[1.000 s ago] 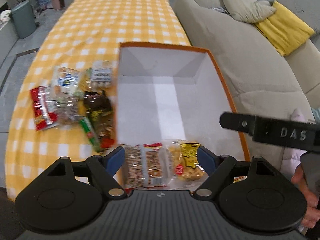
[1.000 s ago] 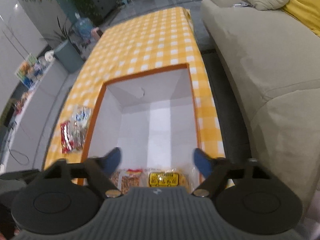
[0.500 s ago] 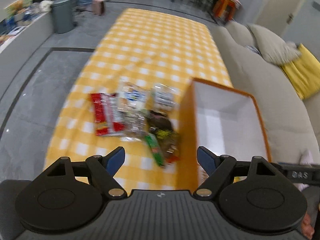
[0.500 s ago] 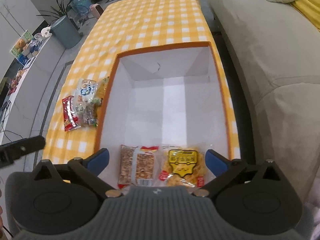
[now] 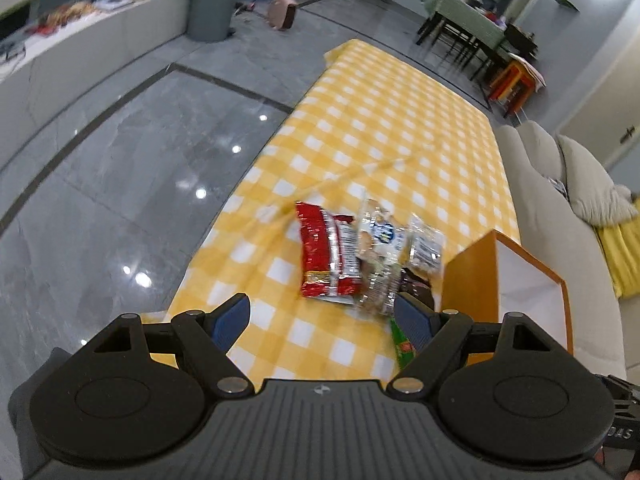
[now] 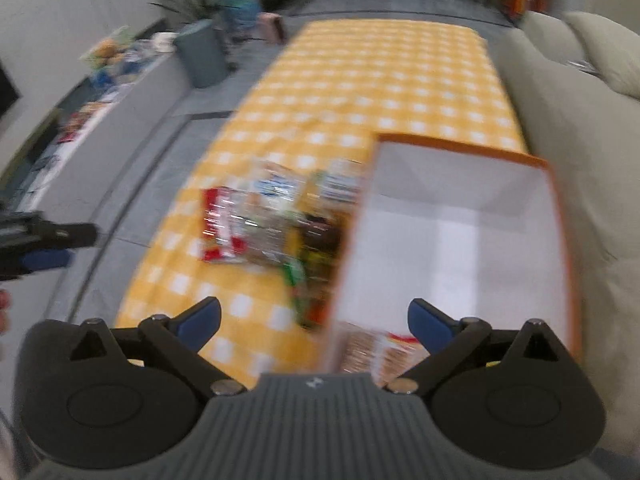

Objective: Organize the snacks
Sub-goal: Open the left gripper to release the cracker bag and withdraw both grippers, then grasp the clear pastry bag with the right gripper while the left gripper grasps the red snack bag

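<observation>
The left gripper (image 5: 322,312) has its blue-tipped fingers wide apart with nothing between them, above bare checked cloth just left of the snack pile (image 5: 372,256). The right gripper (image 6: 314,318) is also empty; its jaws are closing a little from full spread and straddle the near left wall of the box (image 6: 460,240).

It seems the step in hand is to fetch the next packet. The next move asks for one gripper to come down over a single packet and close on its edge without dragging the neighbours.

From the left, the pile has a red glossy foil packet (image 5: 326,252), then crinkly clear wrappers, a dark pouch and a thin green stick (image 5: 402,346), overlapping, close against the box. The box is stiff card, orange outside and white inside, and holds flat clear biscuit packets (image 6: 368,354) at its near end. The yellow-white tablecloth (image 5: 384,128) is soft and slightly wrinkled.
</observation>
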Demonstrator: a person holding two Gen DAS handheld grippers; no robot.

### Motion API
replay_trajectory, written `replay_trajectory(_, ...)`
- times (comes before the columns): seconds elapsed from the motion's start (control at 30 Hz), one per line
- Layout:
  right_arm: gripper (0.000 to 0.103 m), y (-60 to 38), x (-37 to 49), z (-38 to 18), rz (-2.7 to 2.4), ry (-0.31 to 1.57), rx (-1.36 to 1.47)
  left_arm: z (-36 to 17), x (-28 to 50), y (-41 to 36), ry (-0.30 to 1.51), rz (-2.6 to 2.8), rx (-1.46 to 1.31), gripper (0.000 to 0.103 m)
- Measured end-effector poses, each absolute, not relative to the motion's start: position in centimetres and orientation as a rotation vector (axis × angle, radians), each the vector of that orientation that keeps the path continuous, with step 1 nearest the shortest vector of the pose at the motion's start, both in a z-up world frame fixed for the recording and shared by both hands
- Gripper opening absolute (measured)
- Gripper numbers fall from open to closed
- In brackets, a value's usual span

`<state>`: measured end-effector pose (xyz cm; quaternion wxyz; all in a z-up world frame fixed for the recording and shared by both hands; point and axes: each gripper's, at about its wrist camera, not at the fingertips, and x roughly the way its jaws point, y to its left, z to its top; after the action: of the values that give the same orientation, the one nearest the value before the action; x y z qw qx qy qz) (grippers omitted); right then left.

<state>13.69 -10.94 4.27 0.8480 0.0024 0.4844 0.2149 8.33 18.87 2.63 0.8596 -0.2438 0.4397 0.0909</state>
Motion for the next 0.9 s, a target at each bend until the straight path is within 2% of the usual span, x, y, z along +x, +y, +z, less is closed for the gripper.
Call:
replay_trajectory(0.3,0.085,-4.0,18.6,0.3,0.525,1.068,0.143,-3.2,9.9,22.6,0.996,0.154,-0.659,0.096)
replay_trajectory(0.37,0.074,-2.8,20.4,-1.3,0.505,1.108,0.166,-4.2,10.6,22.9,1.031,0.157,-0.672,0.096)
replay_trajectory(0.73,0.074,0.9,26.6,-8.7,0.396,1.219,0.129,-5.1,11.7,23.6,1.063,0.155,-0.646,0.096)
replay_trajectory(0.9,0.069,1.7,27.3,-10.4,0.392,1.204,0.103,-5.6,12.1,23.7,1.086,0.167,-0.651,0.096)
